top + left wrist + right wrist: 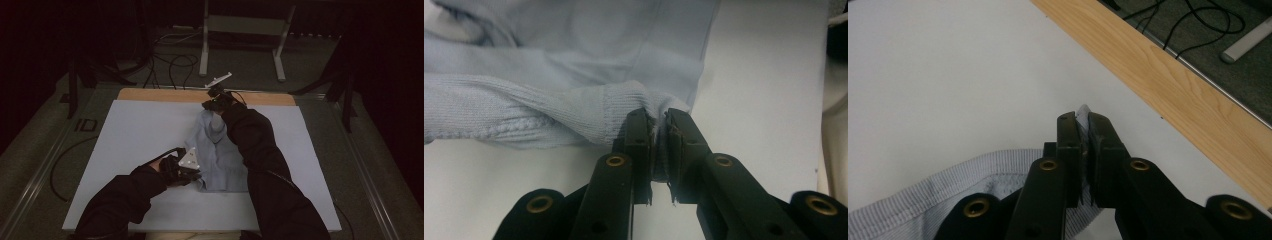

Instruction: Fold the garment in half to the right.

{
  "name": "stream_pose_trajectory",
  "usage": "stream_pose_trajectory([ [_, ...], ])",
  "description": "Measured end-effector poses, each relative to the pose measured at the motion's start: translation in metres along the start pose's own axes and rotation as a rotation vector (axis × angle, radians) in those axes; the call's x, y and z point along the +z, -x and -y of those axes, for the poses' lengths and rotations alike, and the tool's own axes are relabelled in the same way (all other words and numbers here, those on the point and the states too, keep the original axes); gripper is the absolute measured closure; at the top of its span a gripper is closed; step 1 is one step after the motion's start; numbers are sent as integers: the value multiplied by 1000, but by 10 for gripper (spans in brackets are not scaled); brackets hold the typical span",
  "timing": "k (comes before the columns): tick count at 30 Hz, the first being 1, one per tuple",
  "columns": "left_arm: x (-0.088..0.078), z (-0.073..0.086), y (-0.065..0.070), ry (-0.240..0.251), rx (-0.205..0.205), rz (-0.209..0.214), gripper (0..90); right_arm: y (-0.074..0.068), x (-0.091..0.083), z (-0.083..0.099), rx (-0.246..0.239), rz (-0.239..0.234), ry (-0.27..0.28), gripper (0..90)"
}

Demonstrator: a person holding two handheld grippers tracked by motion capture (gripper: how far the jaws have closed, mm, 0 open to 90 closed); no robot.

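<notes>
White board (135, 145) covers the table, with a wooden strip (150, 95) at its far edge. No writing is readable. On it lies a pale blue garment (220, 160), long axis near to far. Left gripper (192, 175) is clamped on its near ribbed corner, right gripper (212, 104) on its far end.

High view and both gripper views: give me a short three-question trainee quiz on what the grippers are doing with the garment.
1. True or false: the left gripper is shut on a ribbed knit edge of the light blue garment.
2. What does the right gripper pinch? A) a cable B) an edge of the garment C) nothing
3. In the high view, which gripper is at the far end of the garment, near the wooden strip of the table?

Key: 1 true; 2 B; 3 the right gripper.
</notes>
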State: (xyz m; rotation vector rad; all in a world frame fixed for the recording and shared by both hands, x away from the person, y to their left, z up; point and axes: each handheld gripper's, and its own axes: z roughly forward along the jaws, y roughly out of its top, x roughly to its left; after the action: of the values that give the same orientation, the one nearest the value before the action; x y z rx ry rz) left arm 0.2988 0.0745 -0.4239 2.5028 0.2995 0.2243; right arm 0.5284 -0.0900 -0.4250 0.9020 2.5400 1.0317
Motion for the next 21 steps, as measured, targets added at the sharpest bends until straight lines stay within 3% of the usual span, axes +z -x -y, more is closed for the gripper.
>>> stream_pose_trajectory([
  [2,1,-3,0,3,4,-1,819,2,-2,1,2,0,3,855],
  [12,18,-47,6,5,65,31,818,20,-22,12,32,-11,46,855],
  [21,34,-71,9,-1,89,54,818,39,-37,28,50,-22,85,854],
])
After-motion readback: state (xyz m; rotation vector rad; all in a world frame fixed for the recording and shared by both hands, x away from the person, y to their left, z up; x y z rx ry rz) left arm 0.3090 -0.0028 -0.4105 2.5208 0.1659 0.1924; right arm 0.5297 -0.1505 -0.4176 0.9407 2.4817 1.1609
